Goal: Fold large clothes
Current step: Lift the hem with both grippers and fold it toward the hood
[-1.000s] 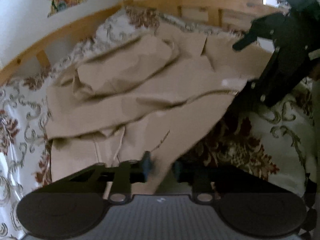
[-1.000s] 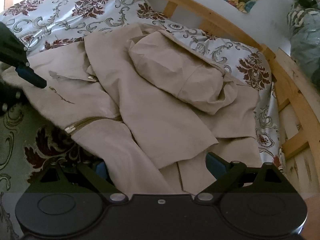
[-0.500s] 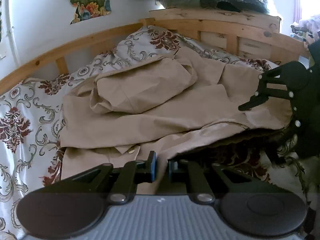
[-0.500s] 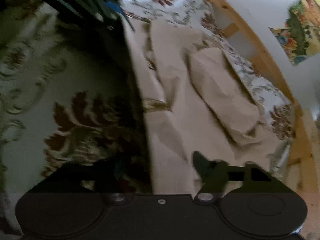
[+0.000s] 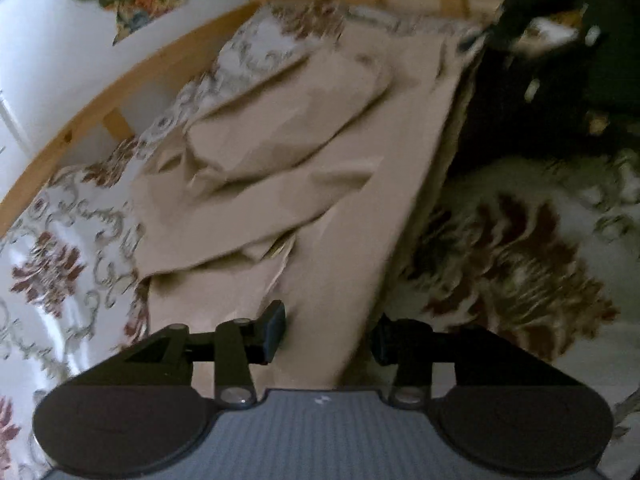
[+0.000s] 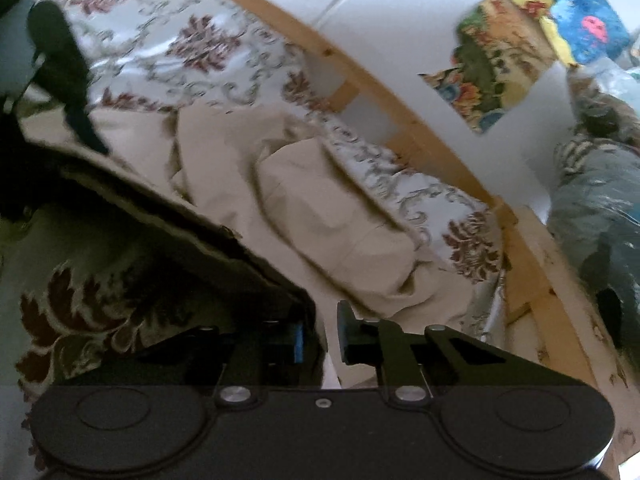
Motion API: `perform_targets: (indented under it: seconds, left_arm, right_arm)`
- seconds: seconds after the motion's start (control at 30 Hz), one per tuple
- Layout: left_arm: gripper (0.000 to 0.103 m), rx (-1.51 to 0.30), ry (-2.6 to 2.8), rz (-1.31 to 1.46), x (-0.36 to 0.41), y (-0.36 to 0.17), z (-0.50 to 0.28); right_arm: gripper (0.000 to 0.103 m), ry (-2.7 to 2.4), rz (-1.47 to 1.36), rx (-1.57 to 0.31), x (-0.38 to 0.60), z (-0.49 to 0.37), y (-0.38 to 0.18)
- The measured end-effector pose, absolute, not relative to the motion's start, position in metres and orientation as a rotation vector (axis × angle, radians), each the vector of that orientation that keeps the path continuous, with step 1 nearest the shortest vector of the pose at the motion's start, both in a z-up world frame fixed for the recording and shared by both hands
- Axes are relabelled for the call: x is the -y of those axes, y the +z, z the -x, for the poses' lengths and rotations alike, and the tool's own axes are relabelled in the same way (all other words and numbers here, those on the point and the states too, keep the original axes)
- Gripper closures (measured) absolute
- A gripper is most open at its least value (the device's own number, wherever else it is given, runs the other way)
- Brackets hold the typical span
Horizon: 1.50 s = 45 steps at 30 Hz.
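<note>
Left gripper (image 5: pixel 328 330) now stands open around the beige jacket (image 5: pixel 304 160) edge; right gripper (image 6: pixel 322 334) stays clamped on it, fold underway

Plain beige garment (image 5: pixel 304 168) on white bedsheet (image 5: pixel 60 248) with maroon-and-grey floral scrolls.

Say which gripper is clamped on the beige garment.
The right gripper: its fingers pinch the garment edge; the left gripper gapes wide around the fabric.
</note>
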<state>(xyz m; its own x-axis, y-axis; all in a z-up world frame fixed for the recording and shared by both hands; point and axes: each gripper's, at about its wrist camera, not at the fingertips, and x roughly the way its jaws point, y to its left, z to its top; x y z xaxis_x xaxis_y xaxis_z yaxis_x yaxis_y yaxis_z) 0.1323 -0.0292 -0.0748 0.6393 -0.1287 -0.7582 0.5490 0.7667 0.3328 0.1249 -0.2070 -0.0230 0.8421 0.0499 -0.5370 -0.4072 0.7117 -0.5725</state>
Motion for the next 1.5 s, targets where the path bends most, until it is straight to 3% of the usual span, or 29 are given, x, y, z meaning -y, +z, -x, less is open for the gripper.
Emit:
perform_targets:
  seconds: [0.17, 0.23, 0.3, 0.37, 0.4, 0.43, 0.57, 0.73, 0.8, 0.83, 0.87, 0.93, 1.03, 1.27, 1.43, 1.5]
  left_arm:
    - [0.053, -0.82, -0.26, -0.549, 0.008, -0.071, -0.147]
    - [0.044, -0.819, -0.191, -0.462, -0.01, -0.063, -0.156]
    - [0.044, -0.831, -0.161, -0.348, -0.029, -0.053, -0.163]
    - [0.056, -0.819, -0.141, -0.242, -0.046, -0.044, -0.167]
    - [0.079, -0.806, -0.135, -0.201, -0.053, -0.04, -0.167]
    - [0.089, -0.795, -0.134, -0.175, -0.057, -0.036, -0.166]
    - [0.095, -0.728, -0.141, -0.146, -0.06, -0.028, -0.163]
    - [0.096, -0.64, -0.145, -0.129, -0.061, -0.017, -0.154]
    - [0.096, -0.614, -0.151, -0.101, -0.066, -0.011, -0.148]
    - [0.096, -0.604, -0.154, -0.089, -0.067, -0.008, -0.144]
    - [0.096, -0.598, -0.158, -0.074, -0.069, -0.005, -0.141]
    - [0.096, -0.588, -0.166, -0.046, -0.072, 0.002, -0.132]
    - [0.097, -0.567, -0.19, -0.016, -0.078, 0.018, -0.112]
    - [0.098, -0.459, -0.194, -0.077, -0.101, 0.063, -0.05]
    - [0.098, -0.48, -0.155, -0.12, -0.098, 0.077, -0.084]
    - [0.098, -0.518, -0.124, -0.153, -0.093, 0.073, -0.119]
  right_arm:
    - [0.088, 0.23, 0.727, -0.497, 0.211, -0.126, -0.02]
    - [0.087, 0.23, 0.733, -0.501, 0.211, -0.127, -0.021]
    - [0.086, 0.238, 0.764, -0.502, 0.208, -0.126, -0.023]
    - [0.078, 0.257, 0.812, -0.513, 0.203, -0.122, -0.028]
    - [0.074, 0.27, 0.841, -0.525, 0.2, -0.12, -0.031]
    - [0.069, 0.287, 0.874, -0.545, 0.197, -0.119, -0.036]
    - [0.067, 0.376, 1.009, -0.625, 0.184, -0.111, -0.053]
    - [0.05, 0.396, 1.235, -0.786, 0.187, -0.101, -0.073]
    - [0.053, 0.347, 1.27, -0.82, 0.196, -0.098, -0.073]
    - [0.065, 0.327, 1.261, -0.821, 0.202, -0.096, -0.068]
    - [0.086, 0.311, 1.242, -0.825, 0.206, -0.094, -0.063]
    - [0.1, 0.29, 1.194, -0.845, 0.215, -0.09, -0.051]
    - [0.099, 0.293, 1.144, -0.825, 0.224, -0.076, -0.021]
    - [0.099, 0.258, 1.255, -0.57, 0.227, -0.04, 0.062]
    - [0.1, 0.111, 1.316, -0.434, 0.215, -0.088, 0.055]
    - [0.09, -0.006, 1.308, -0.331, 0.213, -0.119, 0.045]
